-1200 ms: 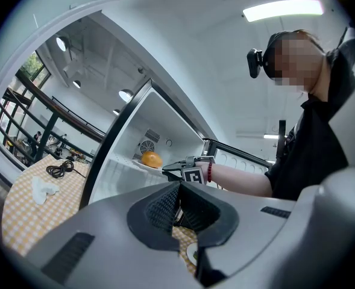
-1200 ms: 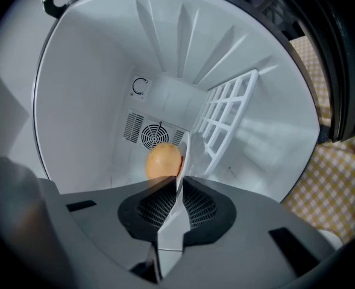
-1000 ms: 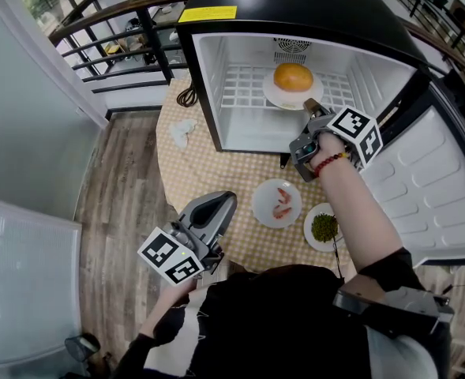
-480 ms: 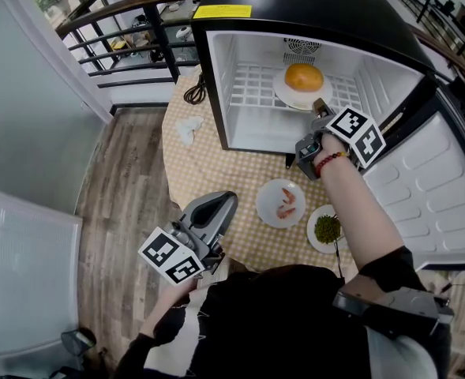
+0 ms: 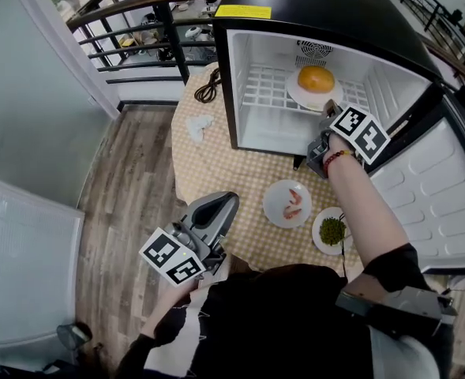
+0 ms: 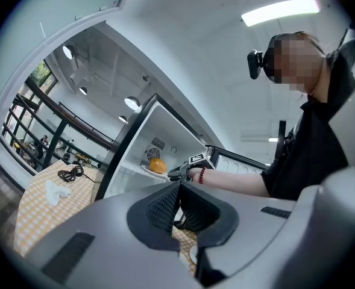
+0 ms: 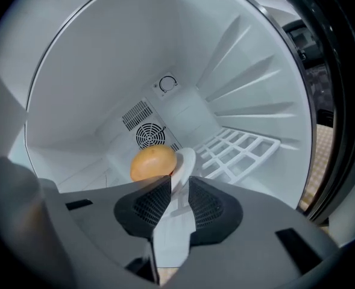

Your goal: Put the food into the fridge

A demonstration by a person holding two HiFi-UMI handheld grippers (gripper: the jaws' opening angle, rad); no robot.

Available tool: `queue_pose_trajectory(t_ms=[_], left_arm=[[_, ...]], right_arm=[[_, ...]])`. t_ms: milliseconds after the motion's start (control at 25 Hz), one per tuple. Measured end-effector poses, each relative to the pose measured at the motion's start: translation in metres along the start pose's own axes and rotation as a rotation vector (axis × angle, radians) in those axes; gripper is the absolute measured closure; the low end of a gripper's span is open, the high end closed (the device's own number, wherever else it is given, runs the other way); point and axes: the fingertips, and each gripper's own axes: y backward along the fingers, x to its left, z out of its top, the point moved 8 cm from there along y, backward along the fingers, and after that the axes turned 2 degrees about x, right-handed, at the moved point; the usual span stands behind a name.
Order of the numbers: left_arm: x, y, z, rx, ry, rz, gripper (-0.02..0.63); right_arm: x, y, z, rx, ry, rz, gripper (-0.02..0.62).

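A black mini fridge (image 5: pixel 248 69) stands open on the table. On its wire shelf (image 7: pixel 237 149) sits a white plate (image 5: pixel 299 95) carrying an orange bun (image 5: pixel 316 78). My right gripper (image 5: pixel 325 110) reaches into the fridge mouth, shut on the plate's near rim (image 7: pixel 186 161), with the bun (image 7: pixel 153 163) just beyond its jaws. Two more plates lie on the table in front of the fridge: one with shrimp (image 5: pixel 275 212), one with green peas (image 5: pixel 319 239). Low by my body, my left gripper (image 5: pixel 224 204) is shut and holds nothing.
The fridge door (image 5: pixel 429 204) swings wide open to the right. A checked cloth covers the round table (image 5: pixel 216 164); a crumpled tissue (image 5: pixel 200 127) and a black cable (image 5: pixel 208 85) lie left of the fridge. A railing (image 5: pixel 137 22) runs behind, with wood floor to the left.
The head view has drifted, so everything sits further right in the picture. My right gripper stays at the plate's rim in the fridge. The left gripper has not moved.
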Motion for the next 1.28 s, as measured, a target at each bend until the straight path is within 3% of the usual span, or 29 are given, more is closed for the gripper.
queue_pose_trajectory(t_ms=[680, 800, 880, 1000, 1120, 1280], left_arm=[[-0.006, 0.020, 0.008, -0.015, -0.022, 0.015, 0.594], [-0.008, 0.023, 0.009, -0.012, -0.028, 0.017, 0.594], [-0.009, 0.024, 0.010, -0.013, -0.030, 0.018, 0.594], [-0.012, 0.023, 0.012, -0.015, -0.035, 0.007, 0.594], [-0.018, 0.020, 0.013, -0.007, -0.048, -0.005, 0.594], [-0.029, 0.016, 0.011, -0.005, -0.055, -0.017, 0.594]], right_arm=[[0.006, 0.000, -0.003, -0.004, 0.216, -0.091, 0.500], [0.008, 0.009, 0.001, -0.075, 0.293, -0.099, 0.500], [0.010, 0.024, 0.003, -0.187, 0.382, -0.075, 0.500], [0.014, 0.058, -0.010, -0.288, 0.606, 0.013, 0.502], [0.011, 0.093, -0.029, -0.254, 0.706, 0.093, 0.540], [0.001, 0.133, -0.054, -0.145, 0.695, 0.192, 0.567]])
